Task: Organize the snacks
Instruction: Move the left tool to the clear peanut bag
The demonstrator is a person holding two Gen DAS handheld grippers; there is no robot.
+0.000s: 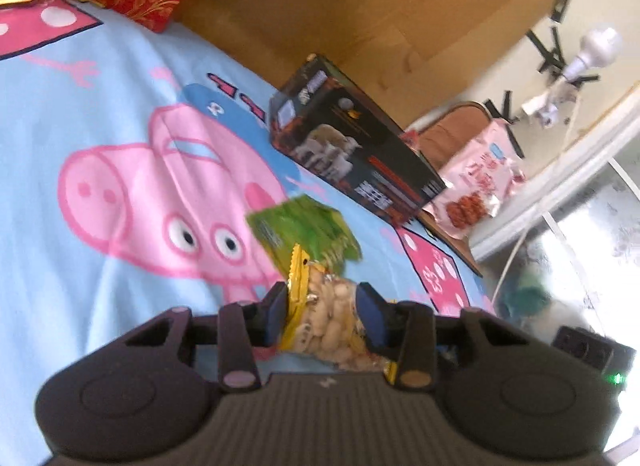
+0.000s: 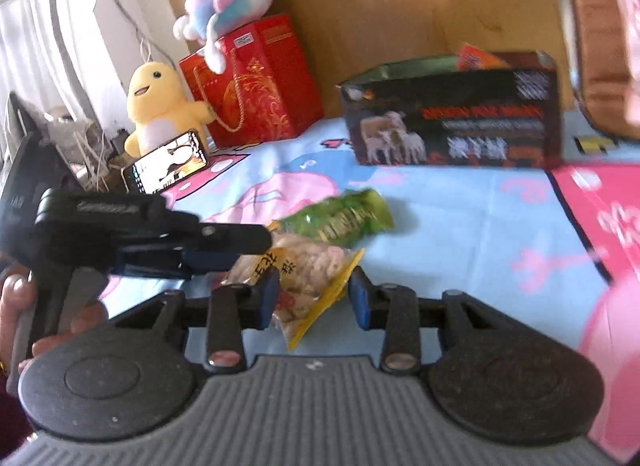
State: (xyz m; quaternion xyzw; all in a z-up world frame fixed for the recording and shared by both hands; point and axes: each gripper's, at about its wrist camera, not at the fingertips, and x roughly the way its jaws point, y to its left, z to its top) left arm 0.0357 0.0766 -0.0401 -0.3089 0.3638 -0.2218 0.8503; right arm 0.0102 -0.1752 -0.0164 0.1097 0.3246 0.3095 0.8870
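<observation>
On the bedsheet (image 2: 460, 205), the peanut bag (image 1: 324, 318) sits between both tools: left gripper (image 1: 322, 316) clamped on it, right gripper (image 2: 314, 298) straddling it, jaws apart. Green packet (image 2: 340, 217) lies just beyond; box (image 2: 456, 117), open-topped, already holds something, so sorting looks barely begun.

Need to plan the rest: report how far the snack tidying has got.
Done: an orange packet sits in the black box. In hand: the yellow snack packet, in the left gripper. Remaining: the green packet on the sheet and the pink bag beyond the box.
</observation>
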